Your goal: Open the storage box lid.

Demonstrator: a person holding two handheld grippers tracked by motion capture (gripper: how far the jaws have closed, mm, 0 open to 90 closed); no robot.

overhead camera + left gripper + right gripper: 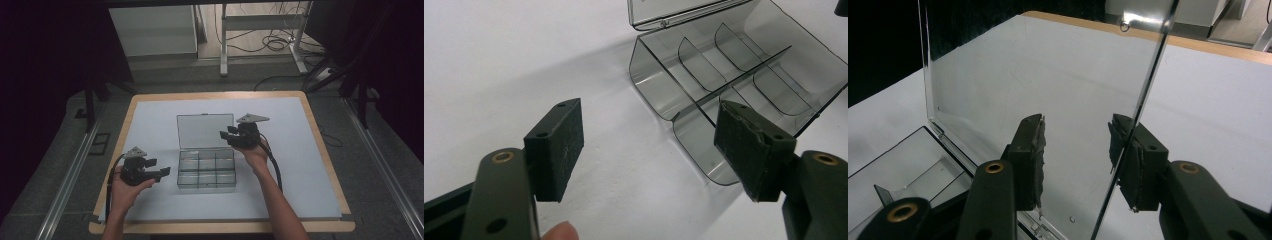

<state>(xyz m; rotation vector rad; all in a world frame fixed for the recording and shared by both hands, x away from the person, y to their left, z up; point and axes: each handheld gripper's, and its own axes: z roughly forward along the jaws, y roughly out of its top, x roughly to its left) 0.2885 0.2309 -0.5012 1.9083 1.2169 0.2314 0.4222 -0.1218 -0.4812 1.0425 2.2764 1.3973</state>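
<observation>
Standing open near the middle of the white table top [300,150]: a clear plastic compartment box [206,170], its base split into six cells, its hinged lid [205,131] raised upright at the far side. Hovering at the lid's right edge: the right gripper [231,135], held in the person's right hand [255,152]. Straddling that edge in the right gripper view, jaws partly apart, one pad on the inner face side, the other just beyond the lid's edge [1143,100]; contact with the plastic cannot be told. Resting off to the left of the box, well clear of it: the left gripper [159,167], jaws spread wide, nothing between them, pointing toward the box's near left corner [684,125].
</observation>
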